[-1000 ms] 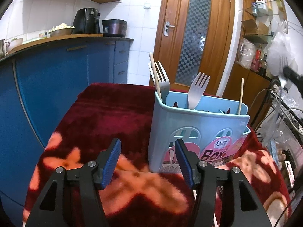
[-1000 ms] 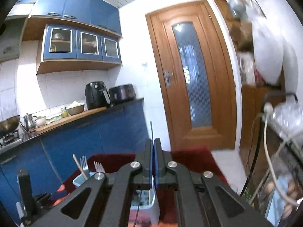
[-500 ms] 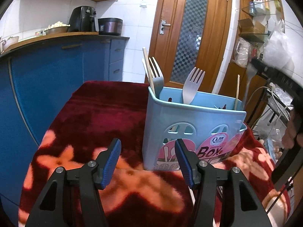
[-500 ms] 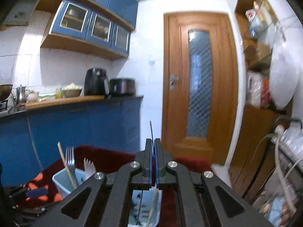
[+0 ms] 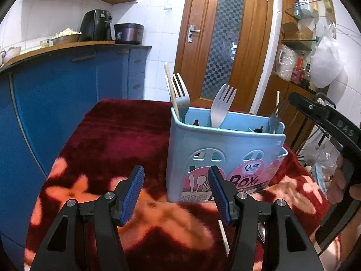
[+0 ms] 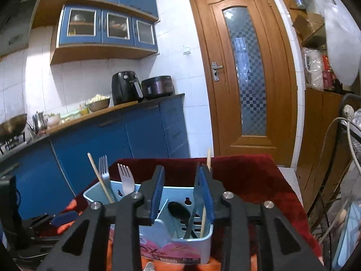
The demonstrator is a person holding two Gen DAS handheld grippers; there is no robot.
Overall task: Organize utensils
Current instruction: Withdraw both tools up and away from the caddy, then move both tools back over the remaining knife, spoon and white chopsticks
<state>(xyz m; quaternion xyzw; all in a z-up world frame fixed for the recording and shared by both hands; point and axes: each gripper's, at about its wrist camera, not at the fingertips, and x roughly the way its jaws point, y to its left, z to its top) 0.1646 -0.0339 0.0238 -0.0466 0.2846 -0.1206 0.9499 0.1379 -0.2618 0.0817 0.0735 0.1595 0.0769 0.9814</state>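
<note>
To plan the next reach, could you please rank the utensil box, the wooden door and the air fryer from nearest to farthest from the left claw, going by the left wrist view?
1. Utensil box: just ahead of the left claw, slightly right, on the red cloth.
2. Air fryer: far left, on the counter.
3. Wooden door: straight ahead, on the back wall.

Both my views are lit by cool, even indoor light — the white tiles around the wooden door (image 6: 246, 72) are the brightest part, and its frosted pane glows faintly. The red blanket (image 5: 126, 140) under the blue utensil box (image 5: 223, 149) carries soft, blotchy shadows. Near that box things are sharp; the blanket closest to my lens smears into blur. The fisheye bends the door frame and cabinets (image 6: 106, 27) outward — black vignette fills the corners. A plastic bag (image 6: 340, 43) right of the door is washed out.
</note>
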